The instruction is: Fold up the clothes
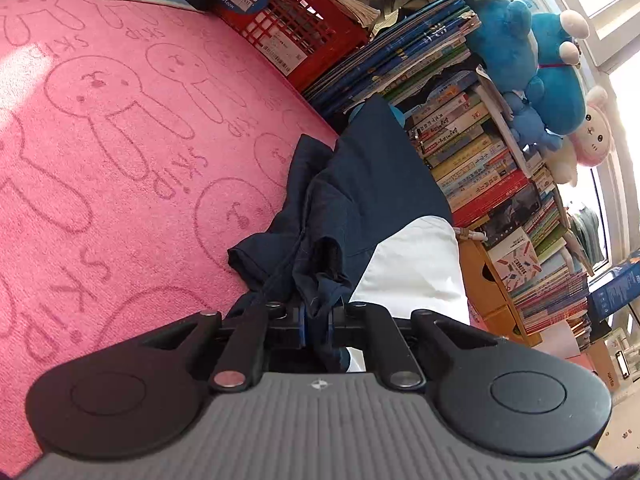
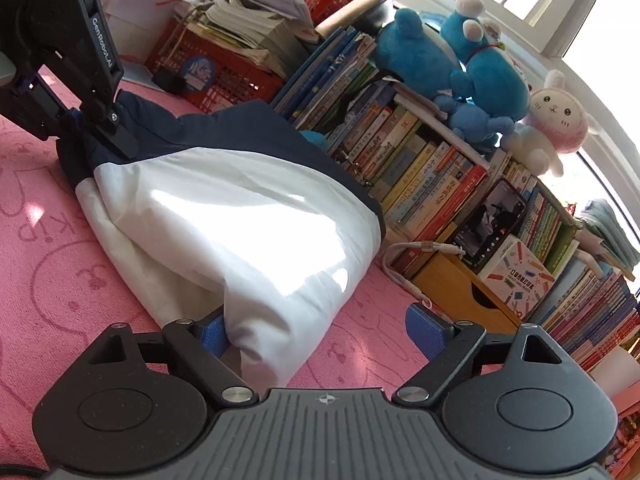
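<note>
Your left gripper (image 1: 316,314) angles down, clamped on a navy fold of the garment (image 2: 240,208) lying on the pink blanket (image 1: 120,160) — right gripper (image 2: 316,332) tilted down, jaws apart w/ the white edge between, not pinched

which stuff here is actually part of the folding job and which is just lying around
In the job:
- navy and white garment
- left gripper, jaws shut on the garment's navy edge
- right gripper, jaws open around the white end

Lying about:
- red crate
- rows of books
- blue plush toys
- pink and white bunny plush
- white cable
- phone
</note>
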